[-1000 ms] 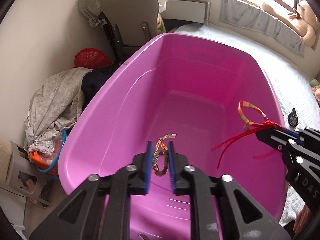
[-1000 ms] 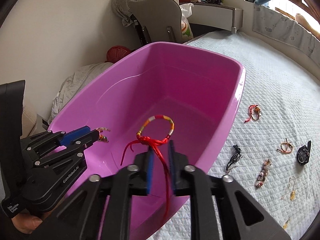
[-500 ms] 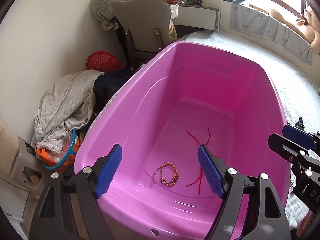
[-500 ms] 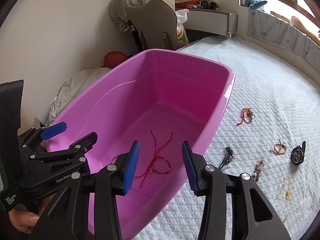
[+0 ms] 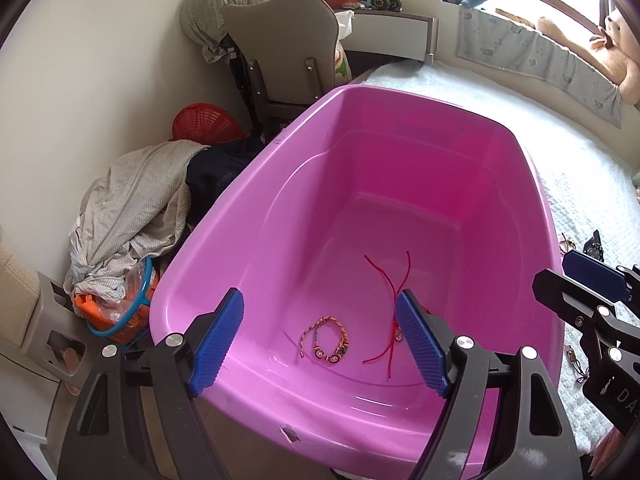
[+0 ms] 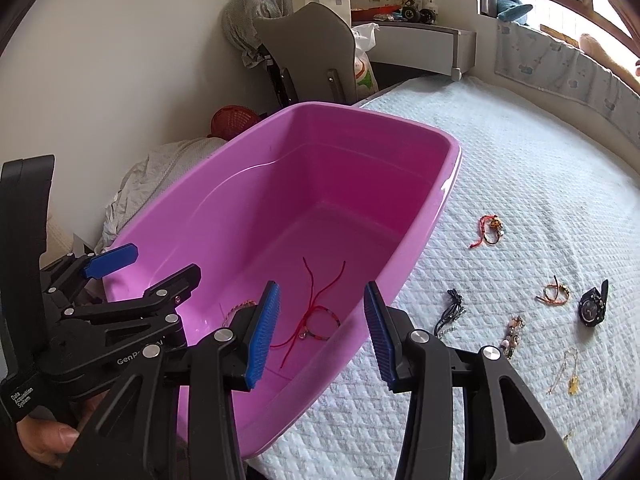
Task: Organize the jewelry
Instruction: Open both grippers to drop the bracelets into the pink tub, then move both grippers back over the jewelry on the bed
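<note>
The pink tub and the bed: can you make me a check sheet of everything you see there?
Surface: white quilted bed cover, pink tub on its edge.
Job's things: braided bracelet and red-string bracelet lie in the tub; watch, black cord and other small pieces lie on the cover.
Clutter: clothes pile, red basket.
Grippers: left gripper and right gripper both open, empty.
Cables: nothing seen.
Surroundings: grey chair, window with plush toys.

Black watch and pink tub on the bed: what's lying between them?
In the right wrist view, between the watch and the tub lie an orange bracelet, a beaded strand and a black cord piece.
</note>
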The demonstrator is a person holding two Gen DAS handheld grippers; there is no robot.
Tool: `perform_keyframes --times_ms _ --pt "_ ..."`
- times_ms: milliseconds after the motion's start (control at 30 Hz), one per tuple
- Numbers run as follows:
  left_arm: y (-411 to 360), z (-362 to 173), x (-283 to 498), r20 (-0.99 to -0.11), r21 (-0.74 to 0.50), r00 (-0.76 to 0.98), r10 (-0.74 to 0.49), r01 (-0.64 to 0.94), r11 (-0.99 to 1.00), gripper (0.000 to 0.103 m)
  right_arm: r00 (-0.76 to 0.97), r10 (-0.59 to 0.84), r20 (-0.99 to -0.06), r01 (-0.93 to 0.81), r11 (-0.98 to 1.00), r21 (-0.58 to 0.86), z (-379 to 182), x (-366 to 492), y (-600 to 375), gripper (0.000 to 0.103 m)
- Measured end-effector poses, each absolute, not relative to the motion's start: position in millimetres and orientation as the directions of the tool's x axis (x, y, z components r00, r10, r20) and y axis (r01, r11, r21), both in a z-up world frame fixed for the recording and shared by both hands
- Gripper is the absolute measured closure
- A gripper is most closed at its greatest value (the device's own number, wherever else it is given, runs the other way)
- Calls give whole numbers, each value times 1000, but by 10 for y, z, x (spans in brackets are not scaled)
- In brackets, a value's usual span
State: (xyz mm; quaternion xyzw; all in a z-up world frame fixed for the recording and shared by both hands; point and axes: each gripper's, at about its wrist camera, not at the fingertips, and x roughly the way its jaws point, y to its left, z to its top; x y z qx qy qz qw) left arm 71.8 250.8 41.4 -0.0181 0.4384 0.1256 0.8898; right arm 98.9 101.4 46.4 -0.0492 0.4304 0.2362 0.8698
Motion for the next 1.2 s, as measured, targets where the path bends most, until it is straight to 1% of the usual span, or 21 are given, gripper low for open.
perform_keyframes --times_ms 333,433,633,733,800,1033,1200 --pt "2299 517 530 -777 82 598 196 -213 974 24 521 374 -768 -435 890 138 505 804 729 61" --pt "2206 530 431 -776 79 603 184 -197 977 24 529 365 -766 -423 896 136 507 682 595 58" --pt "1954 574 249 -769 88 618 162 -148 985 23 532 364 -764 -383 909 166 487 447 286 58" --pt "1819 594 162 -766 85 627 143 -122 989 20 543 357 -760 -367 915 167 448 316 152 55" --pt "1728 607 106 -763 94 632 137 -101 990 20 545 352 -761 -352 920 173 400 226 55 55" --pt "1360 612 -36 -753 102 651 96 -29 994 18 547 337 -766 -255 939 231 190 -99 -473 54" --pt "1050 529 -132 -756 90 653 46 34 995 18 559 273 -783 -158 962 222 40 -355 -993 54"
